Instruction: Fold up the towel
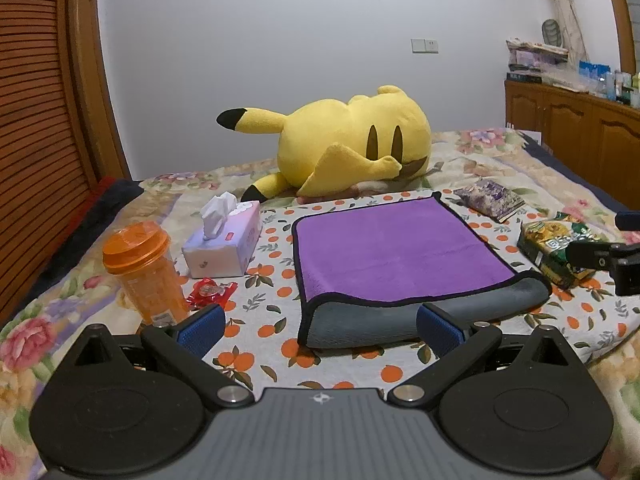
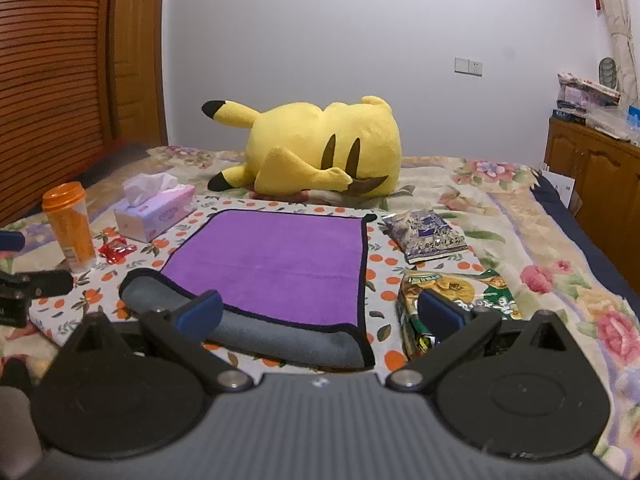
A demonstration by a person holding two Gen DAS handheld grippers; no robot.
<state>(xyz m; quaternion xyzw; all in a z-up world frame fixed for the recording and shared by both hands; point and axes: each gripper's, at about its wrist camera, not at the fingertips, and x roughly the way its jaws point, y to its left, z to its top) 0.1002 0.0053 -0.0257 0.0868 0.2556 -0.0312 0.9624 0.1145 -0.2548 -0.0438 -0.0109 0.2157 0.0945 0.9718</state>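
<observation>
A purple towel [image 1: 392,252] with a black hem and grey underside lies folded over on the orange-print cloth [image 1: 276,280]; its grey fold faces me. It also shows in the right wrist view [image 2: 276,264]. My left gripper [image 1: 320,326] is open and empty, just short of the fold's near left corner. My right gripper [image 2: 320,312] is open and empty, over the fold's near right part. The right gripper shows at the right edge of the left wrist view [image 1: 616,260], and the left one at the left edge of the right wrist view [image 2: 24,288].
An orange bottle [image 1: 144,272], a tissue box [image 1: 224,244] and a red wrapper [image 1: 210,292] lie left of the towel. A green snack bag [image 1: 560,252] and a purple packet [image 1: 490,198] lie to its right. A yellow plush [image 1: 344,144] lies behind. Wooden cabinets [image 1: 580,128] stand right.
</observation>
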